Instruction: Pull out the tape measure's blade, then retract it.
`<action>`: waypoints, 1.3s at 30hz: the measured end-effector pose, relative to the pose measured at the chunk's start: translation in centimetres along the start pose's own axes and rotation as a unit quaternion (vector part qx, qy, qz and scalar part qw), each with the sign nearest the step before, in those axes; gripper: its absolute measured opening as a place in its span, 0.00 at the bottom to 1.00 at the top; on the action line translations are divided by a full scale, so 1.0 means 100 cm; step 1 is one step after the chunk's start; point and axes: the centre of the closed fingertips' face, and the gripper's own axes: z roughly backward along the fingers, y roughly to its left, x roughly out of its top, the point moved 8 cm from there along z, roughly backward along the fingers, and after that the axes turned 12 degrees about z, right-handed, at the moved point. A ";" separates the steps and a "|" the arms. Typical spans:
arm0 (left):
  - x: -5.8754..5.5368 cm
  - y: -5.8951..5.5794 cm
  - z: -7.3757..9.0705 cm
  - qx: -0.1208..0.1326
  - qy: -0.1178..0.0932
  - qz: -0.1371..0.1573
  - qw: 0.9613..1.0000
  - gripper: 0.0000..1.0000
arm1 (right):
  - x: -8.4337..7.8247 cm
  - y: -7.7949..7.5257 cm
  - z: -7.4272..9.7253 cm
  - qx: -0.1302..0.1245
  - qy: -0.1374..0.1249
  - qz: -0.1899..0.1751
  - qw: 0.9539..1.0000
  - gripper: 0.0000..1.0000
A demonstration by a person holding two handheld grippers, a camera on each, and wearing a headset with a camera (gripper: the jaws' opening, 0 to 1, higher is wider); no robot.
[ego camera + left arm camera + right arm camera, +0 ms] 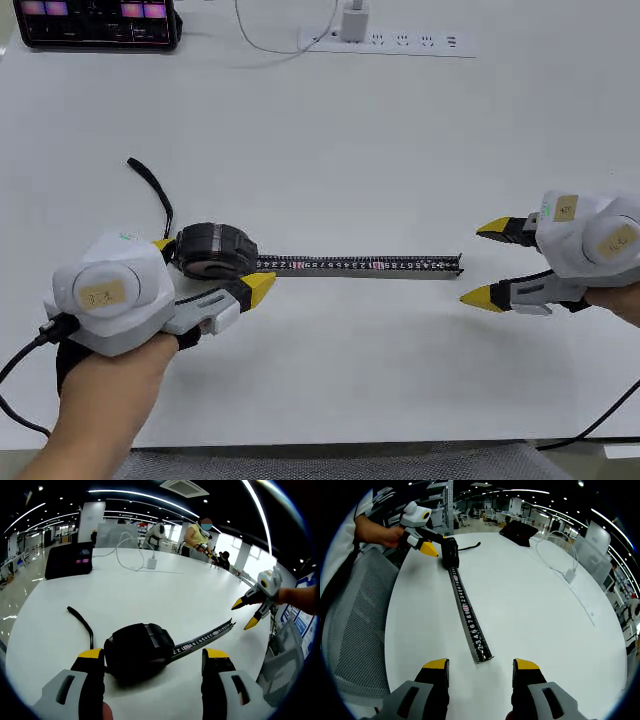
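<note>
A black tape measure case [212, 250] lies on the white table [330, 140], its blade [360, 265] pulled out flat to the right. My left gripper [215, 265] stands open astride the case. In the left gripper view the case [137, 650] rests against the left jaw and well apart from the right one. The blade's hooked end [458, 265] lies free, just short of my right gripper [485, 262], which is open and holds nothing. In the right gripper view the blade [467, 615] ends just ahead of that gripper [481, 665].
A black wrist strap [155, 190] trails from the case toward the back. A dark tablet [97, 22] sits at the far left, and a white power strip [390, 40] with a charger and cable at the far edge. The table's near edge runs below my hands.
</note>
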 end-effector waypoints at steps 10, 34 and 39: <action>0.001 -0.002 -0.006 0.024 -0.012 0.020 0.999 0.76 | 0.002 -0.006 -0.007 0.032 0.007 0.018 0.999 0.37; 0.003 0.000 -0.015 0.081 -0.017 0.059 0.995 0.68 | 0.001 -0.017 -0.026 0.081 0.042 0.062 0.994 0.21; 0.003 0.002 -0.016 0.088 -0.016 0.059 0.994 0.66 | 0.002 -0.017 -0.028 0.090 0.044 0.066 0.993 0.18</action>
